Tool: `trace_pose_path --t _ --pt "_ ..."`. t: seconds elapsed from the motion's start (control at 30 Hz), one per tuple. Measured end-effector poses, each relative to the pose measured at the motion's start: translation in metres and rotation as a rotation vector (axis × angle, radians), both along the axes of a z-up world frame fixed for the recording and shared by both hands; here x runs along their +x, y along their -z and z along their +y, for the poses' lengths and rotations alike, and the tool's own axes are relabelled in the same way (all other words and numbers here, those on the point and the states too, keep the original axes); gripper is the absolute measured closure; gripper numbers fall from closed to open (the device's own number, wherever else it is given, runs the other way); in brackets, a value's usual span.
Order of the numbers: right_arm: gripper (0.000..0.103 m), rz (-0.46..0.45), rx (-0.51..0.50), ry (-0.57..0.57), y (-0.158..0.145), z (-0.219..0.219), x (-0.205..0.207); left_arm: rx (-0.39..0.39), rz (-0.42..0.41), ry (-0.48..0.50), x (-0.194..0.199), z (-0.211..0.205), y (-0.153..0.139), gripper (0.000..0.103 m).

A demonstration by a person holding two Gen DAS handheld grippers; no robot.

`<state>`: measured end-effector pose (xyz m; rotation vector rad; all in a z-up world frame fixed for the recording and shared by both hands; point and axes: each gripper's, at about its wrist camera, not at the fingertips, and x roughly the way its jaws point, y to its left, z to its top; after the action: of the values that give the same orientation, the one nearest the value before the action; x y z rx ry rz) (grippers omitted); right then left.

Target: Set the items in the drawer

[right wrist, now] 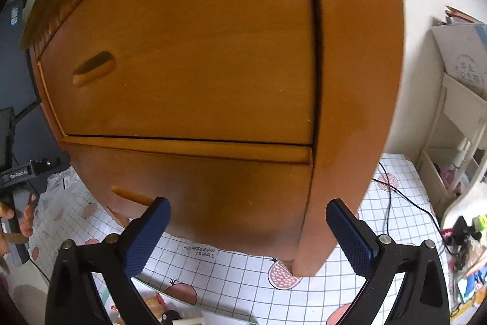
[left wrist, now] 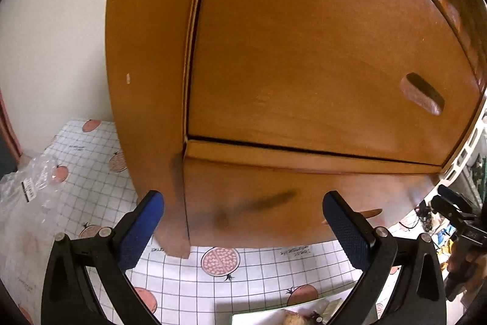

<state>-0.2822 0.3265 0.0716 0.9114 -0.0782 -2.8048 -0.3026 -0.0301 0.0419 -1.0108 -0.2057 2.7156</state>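
Observation:
A brown wooden cabinet (left wrist: pixel 304 51) (right wrist: pixel 197 51) fills both wrist views, standing on a table with a checked, fruit-print cloth (left wrist: pixel 188 279) (right wrist: pixel 237 273). Its upper drawer (left wrist: pixel 328 57) (right wrist: pixel 188 57) is closed and has an oval grip slot (left wrist: pixel 423 93) (right wrist: pixel 94 68). The lower drawer (left wrist: pixel 274 203) (right wrist: pixel 213 191) is closed too, with a handle (left wrist: pixel 369 213) (right wrist: pixel 132 197). My left gripper (left wrist: pixel 243 230) is open, blue pads empty, close to the lower drawer front. My right gripper (right wrist: pixel 248 236) is open and empty, also at the lower drawer. Small items (left wrist: pixel 301 319) (right wrist: pixel 158 306) lie at the bottom edge.
Crumpled clear plastic wrap (left wrist: pixel 27 188) lies left of the cabinet. A black cable (right wrist: pixel 408 200) runs over the cloth at the right, near a white shelf unit (right wrist: pixel 456 118). A dark screen (right wrist: pixel 6 136) and a camera mount (right wrist: pixel 21 172) stand at the left.

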Motion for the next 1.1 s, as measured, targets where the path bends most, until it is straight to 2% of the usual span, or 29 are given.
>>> trace_pose_path --t 0.3,0.5,0.6,0.73,0.77,0.9,1.03,1.1 --pt "0.0 -0.006 -0.044 -0.019 -0.002 -0.001 -0.011 -0.004 0.018 0.021 -0.019 0.004 0.003 0.0" --pt "0.0 -0.012 -0.031 -0.025 -0.003 -0.007 -0.015 0.013 0.017 0.026 -0.036 0.004 0.007 0.0" --pt "0.0 -0.021 -0.032 -0.022 -0.004 -0.008 -0.017 0.053 0.003 0.03 -0.045 0.003 0.013 0.0" --pt "0.0 -0.034 -0.051 -0.014 -0.008 -0.008 -0.019 0.056 0.002 0.04 -0.053 0.006 0.015 0.0" --pt "0.0 -0.035 -0.048 -0.019 -0.008 -0.009 -0.02 0.055 0.003 0.054 -0.054 0.009 0.015 0.0" --pt "0.0 -0.036 -0.009 -0.046 -0.009 -0.013 -0.019 -0.029 0.005 0.066 -0.062 0.021 0.018 0.0" --pt "0.0 -0.035 -0.003 -0.051 -0.011 -0.016 -0.016 -0.004 0.005 0.065 -0.07 0.021 0.02 0.0" --pt "0.0 -0.032 -0.006 -0.054 -0.011 -0.017 -0.013 -0.02 0.005 0.068 -0.073 0.023 0.021 0.0"
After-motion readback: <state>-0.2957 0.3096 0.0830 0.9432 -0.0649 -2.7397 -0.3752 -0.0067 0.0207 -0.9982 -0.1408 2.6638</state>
